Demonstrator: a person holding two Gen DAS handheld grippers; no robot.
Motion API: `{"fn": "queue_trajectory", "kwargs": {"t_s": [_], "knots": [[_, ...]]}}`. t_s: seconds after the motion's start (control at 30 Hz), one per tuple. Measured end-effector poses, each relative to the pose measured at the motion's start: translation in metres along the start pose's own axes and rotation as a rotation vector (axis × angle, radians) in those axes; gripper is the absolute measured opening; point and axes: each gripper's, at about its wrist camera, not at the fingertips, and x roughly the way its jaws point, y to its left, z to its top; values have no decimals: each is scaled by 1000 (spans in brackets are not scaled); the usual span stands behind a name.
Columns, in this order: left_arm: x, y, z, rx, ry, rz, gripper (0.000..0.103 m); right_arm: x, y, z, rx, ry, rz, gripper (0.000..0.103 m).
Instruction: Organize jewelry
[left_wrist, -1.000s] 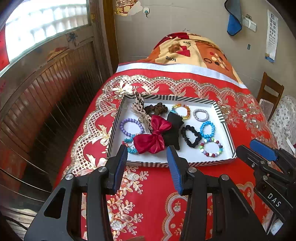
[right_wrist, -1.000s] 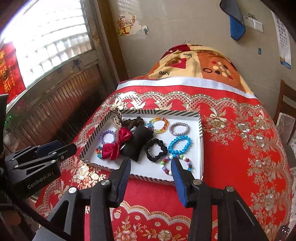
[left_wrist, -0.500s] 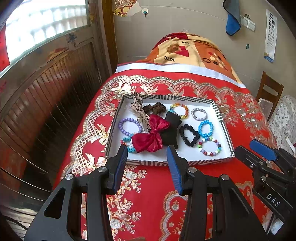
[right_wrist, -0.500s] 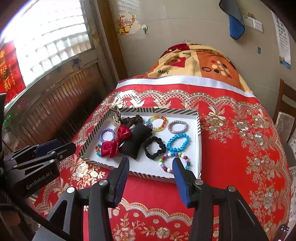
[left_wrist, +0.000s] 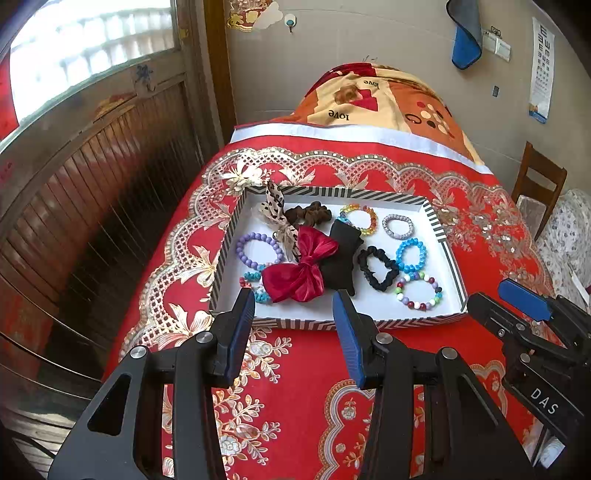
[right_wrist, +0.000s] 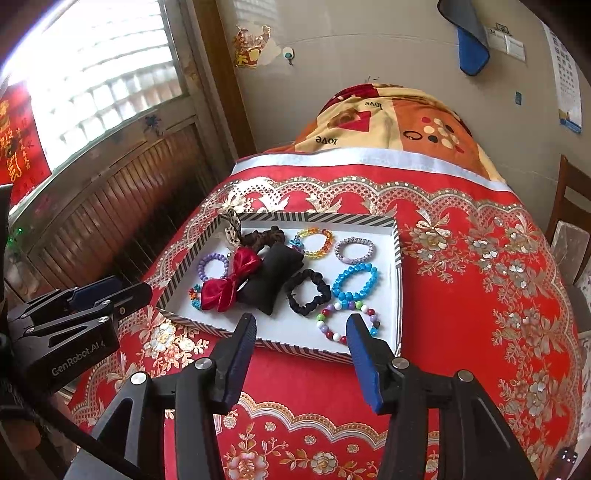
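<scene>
Both your grippers, left (left_wrist: 293, 325) and right (right_wrist: 301, 349), hang spread and empty just short of the tray (left_wrist: 445, 236), whose bracelets and bows already lie inside.

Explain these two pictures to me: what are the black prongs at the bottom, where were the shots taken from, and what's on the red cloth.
Each picture comes from a camera mounted on a hand-held claw, looking out along its two blue-padded prongs. One shows the left claw, the other the right claw; each also appears at the edge of the other's view. Both are open and hold nothing. On the red cloth sits a striped tray holding bead bracelets, scrunchies, a red bow and a black cushion.
</scene>
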Motion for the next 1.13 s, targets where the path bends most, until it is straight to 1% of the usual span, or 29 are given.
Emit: {"fn": "queue_trajectory", "kwargs": {"t_s": [0.87,1.0,1.13], "knots": [[13,-1,-3,-2,16,-7,43,11,-2,-2,9,25,-3,51],[14,-2,-3,-3,14,-23,43,13,-3,-3,12,30,-2,51],[16,-1,-2,-5,20,-23,43,16,-6,-6,15,37,-5,52]]}}
